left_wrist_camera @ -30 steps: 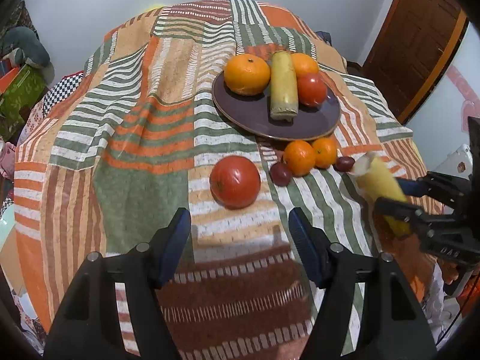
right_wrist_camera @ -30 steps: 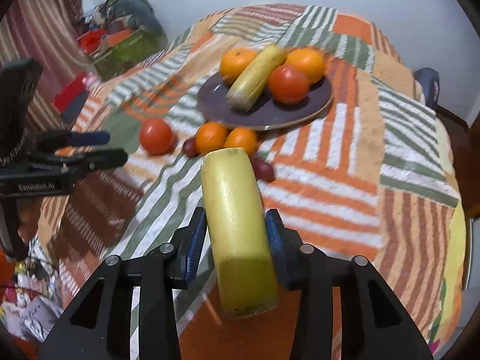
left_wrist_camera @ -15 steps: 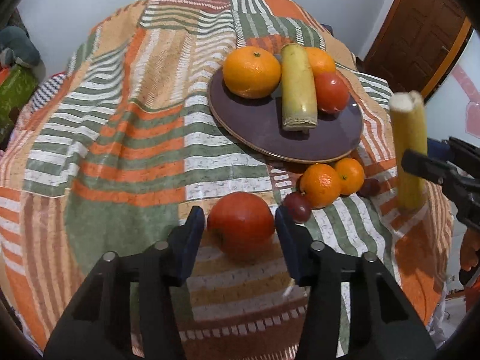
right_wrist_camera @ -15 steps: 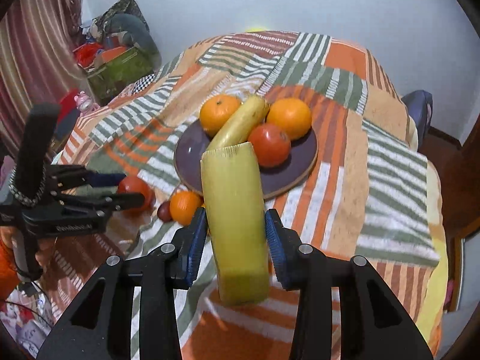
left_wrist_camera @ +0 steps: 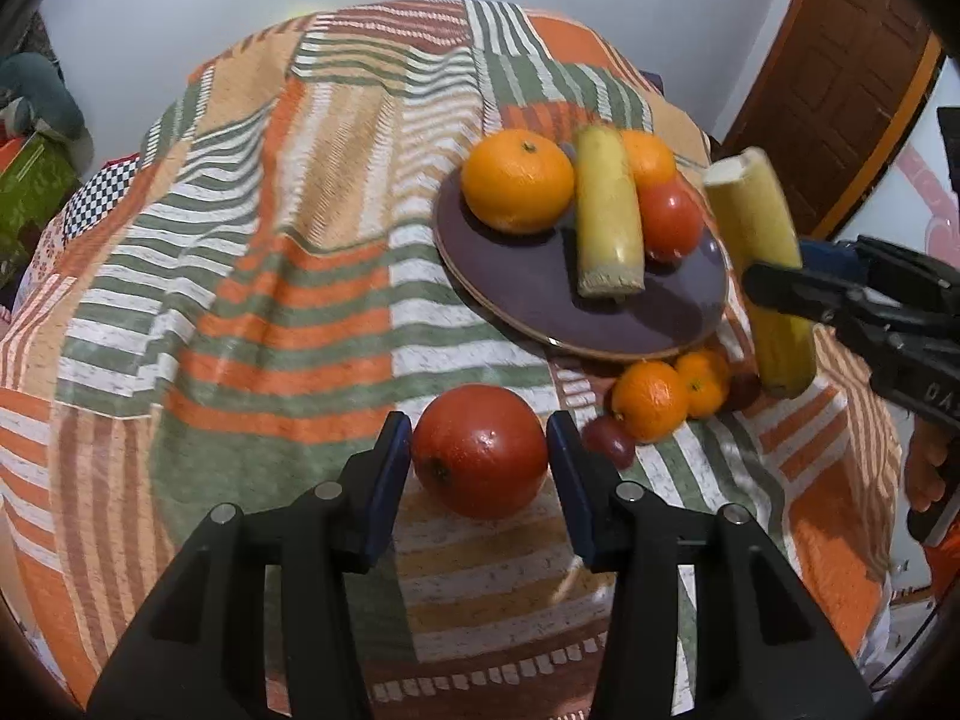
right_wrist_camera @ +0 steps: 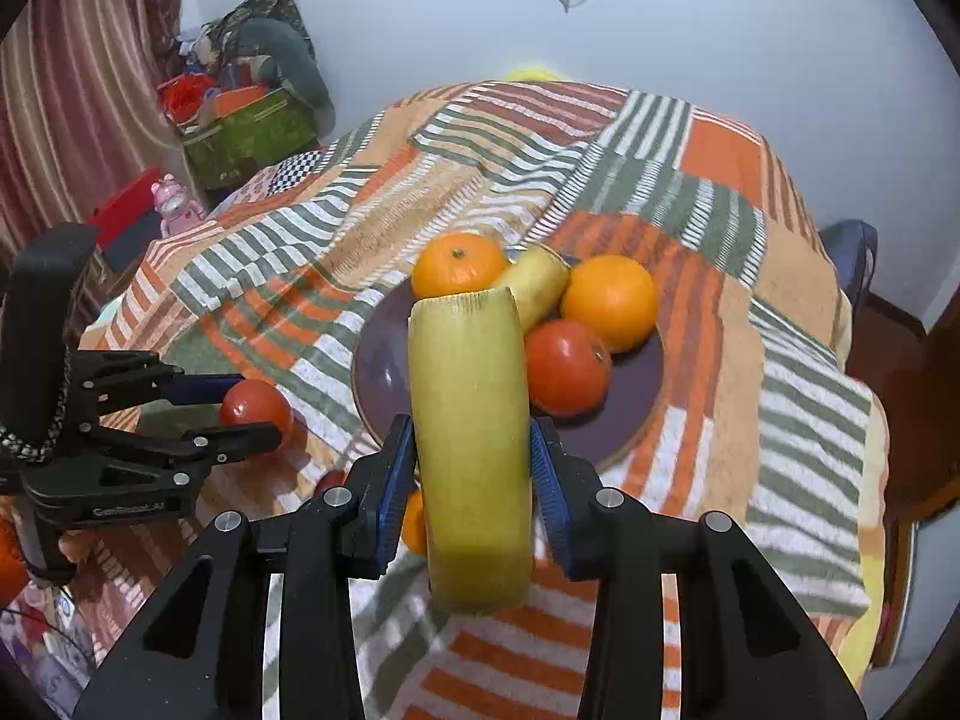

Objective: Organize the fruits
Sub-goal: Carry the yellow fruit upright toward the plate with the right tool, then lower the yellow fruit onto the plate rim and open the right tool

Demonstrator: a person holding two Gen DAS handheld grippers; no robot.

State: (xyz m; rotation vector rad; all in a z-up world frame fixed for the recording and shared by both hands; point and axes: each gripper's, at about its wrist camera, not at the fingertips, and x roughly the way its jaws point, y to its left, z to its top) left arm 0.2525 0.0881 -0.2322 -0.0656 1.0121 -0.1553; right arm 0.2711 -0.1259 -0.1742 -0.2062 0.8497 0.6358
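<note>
My right gripper is shut on a yellow banana piece and holds it in the air near the front edge of the dark purple plate. The plate carries two oranges, a tomato and another banana piece. My left gripper is open, with its fingers on either side of a red tomato that lies on the striped cloth. Its pads look close to the tomato; contact is unclear. The held banana piece also shows at the right of the left wrist view.
Two small oranges and two dark plums lie on the cloth just in front of the plate. The patchwork cloth covers a round table. A wooden door is at the right; boxes and clutter at the left.
My left gripper has moved forward until its fingers flank the red tomato. My right gripper has lifted the banana piece and carried it toward the plate.
</note>
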